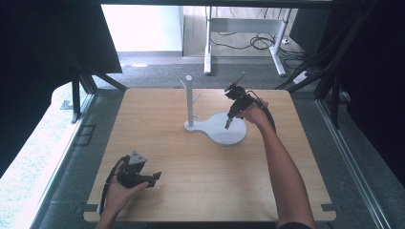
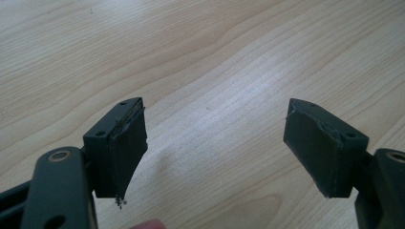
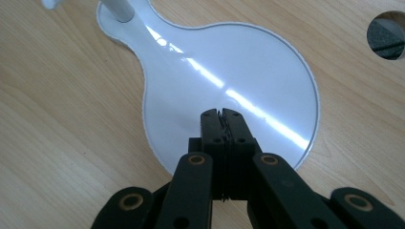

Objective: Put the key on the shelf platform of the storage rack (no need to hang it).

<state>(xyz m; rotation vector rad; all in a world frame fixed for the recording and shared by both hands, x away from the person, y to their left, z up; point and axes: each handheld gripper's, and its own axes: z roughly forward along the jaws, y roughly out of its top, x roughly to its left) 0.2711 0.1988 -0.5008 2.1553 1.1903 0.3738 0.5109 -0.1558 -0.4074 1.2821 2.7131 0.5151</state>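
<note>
White stand base (image 1: 224,131), a flat pear-shaped plate with an upright post (image 1: 189,100) rising from its narrow end, sits on the far middle of the wooden table (image 1: 181,191), and it is what the work seems to turn on. Going left to right: the left gripper (image 1: 155,177) lies low near the table's near left corner in the person's left hand (image 1: 119,191), jaws spread wide with nothing between them, only bare wood grain beyond them in the left gripper view; it looks parked there out of the way. The post carries short side pegs (image 1: 196,98) for hanging things, and none of them holds anything. The base's wide round end is bare too, glossy with a streak of reflected light. Over that round end hangs the right gripper (image 1: 229,123), pointed down, jaws pressed fully together and gripping nothing; in the right gripper view the closed tips (image 3: 222,114) stand above the white surface, though contact I cannot tell. Judging by that pose, the closed tips are meant to press or steady the base rather than pick anything up
</note>
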